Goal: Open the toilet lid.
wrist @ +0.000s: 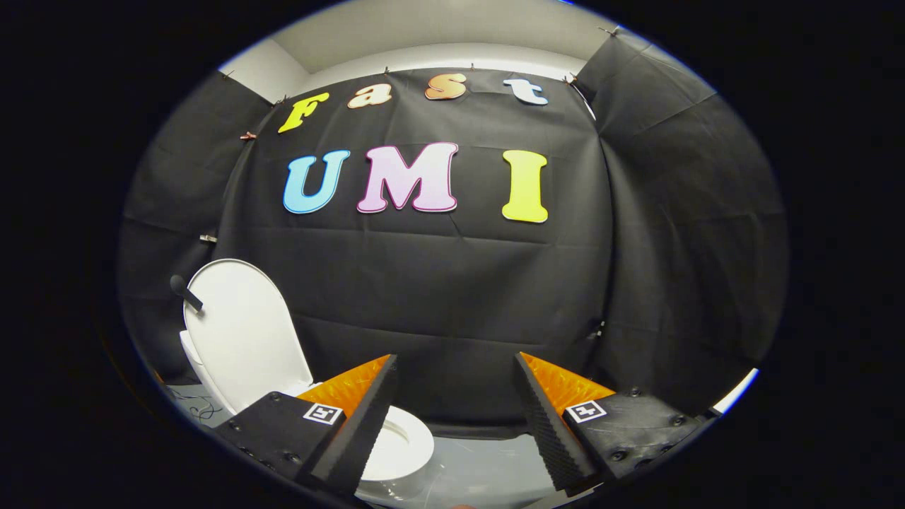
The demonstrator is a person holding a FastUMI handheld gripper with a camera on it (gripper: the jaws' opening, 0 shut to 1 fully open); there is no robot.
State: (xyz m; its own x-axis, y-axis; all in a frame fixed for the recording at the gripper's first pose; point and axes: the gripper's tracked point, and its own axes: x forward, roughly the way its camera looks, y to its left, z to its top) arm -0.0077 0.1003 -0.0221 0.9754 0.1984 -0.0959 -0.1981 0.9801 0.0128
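lid (244, 332) upright against black cloth wall (452, 297); seat (403, 442) on pale floor (488, 470); gripper (456, 385) spread, empty.

The pale floor (488, 466) carries the white toilet (399, 442) (its lid (240, 332) raised), beside loose cables (194, 406).

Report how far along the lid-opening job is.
Done, by the look of it: the toilet lid stands upright, raised off the seat, leaning back toward the black cloth wall. In hand: nothing; the gripper is open, its fingers apart with only wall and floor between them, the lid off to their left. Left: apparently nothing beyond pulling away.
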